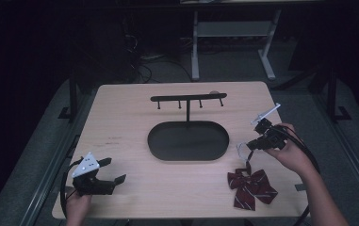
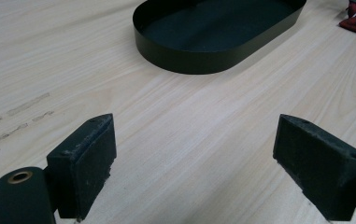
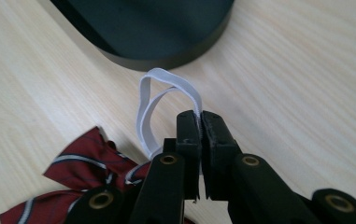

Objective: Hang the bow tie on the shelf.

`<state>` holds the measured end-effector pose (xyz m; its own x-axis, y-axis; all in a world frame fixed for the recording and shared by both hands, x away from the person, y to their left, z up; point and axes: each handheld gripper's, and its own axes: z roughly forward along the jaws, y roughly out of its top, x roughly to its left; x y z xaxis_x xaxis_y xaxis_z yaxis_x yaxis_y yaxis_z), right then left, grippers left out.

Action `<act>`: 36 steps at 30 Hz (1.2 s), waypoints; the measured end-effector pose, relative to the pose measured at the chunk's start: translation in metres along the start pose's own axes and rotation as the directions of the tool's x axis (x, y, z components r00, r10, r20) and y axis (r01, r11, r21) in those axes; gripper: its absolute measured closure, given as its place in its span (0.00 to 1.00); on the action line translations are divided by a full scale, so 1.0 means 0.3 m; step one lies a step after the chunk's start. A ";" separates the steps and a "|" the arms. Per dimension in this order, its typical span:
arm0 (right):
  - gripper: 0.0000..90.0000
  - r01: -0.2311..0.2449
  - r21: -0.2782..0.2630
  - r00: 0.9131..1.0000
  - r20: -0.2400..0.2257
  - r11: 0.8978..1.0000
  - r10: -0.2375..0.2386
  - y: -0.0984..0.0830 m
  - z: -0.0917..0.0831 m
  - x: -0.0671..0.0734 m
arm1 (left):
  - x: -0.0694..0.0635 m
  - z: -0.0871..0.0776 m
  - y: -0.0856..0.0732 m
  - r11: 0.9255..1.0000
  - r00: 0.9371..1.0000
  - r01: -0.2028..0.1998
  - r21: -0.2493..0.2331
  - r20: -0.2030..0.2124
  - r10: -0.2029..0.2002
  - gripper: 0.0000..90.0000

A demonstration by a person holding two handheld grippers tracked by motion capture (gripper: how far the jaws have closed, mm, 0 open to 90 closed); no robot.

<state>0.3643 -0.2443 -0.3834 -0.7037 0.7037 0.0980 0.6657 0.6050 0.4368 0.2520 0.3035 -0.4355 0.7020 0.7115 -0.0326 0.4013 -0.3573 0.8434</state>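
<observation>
A: Where's the bow tie [image 1: 252,188]?

B: On the table [image 1: 120,127], just right of the tray [image 1: 188,141] and toward the person's side. Its white strap [image 3: 146,100] loops up off the wood, close by the tray's rim.

A: And the right gripper [image 3: 199,122]?

B: Its jaws are clamped tight on the strap; the loop bulges out beyond the tips. The bow itself lies on the table below it.

A: The left gripper [image 2: 194,163]?

B: Jaws spread wide with nothing between them, low over bare wood well left of the tray.

A: What could go wrong?

B: My guess is the strap is meant for a peg on the hook rack [image 1: 188,99] standing at the tray's far edge. The strap is thin and pinched near its edge, so a quick lift could let it slip free. The bow's weight could also twist the loop shut, so it misses the peg. A swinging bow might snag the tray rim.
</observation>
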 end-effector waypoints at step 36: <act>0.96 0.121 -0.088 0.993 -0.006 0.989 -0.122 0.138 -0.173 0.113 | 0.001 0.002 -0.001 1.000 1.000 0.000 0.003 0.005 0.000 0.14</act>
<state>0.3552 -0.2147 -0.3156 -0.7811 0.6225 0.0489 0.5511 0.6504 0.5227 0.2523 0.3034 -0.4359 0.7045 0.7088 -0.0353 0.4034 -0.3590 0.8417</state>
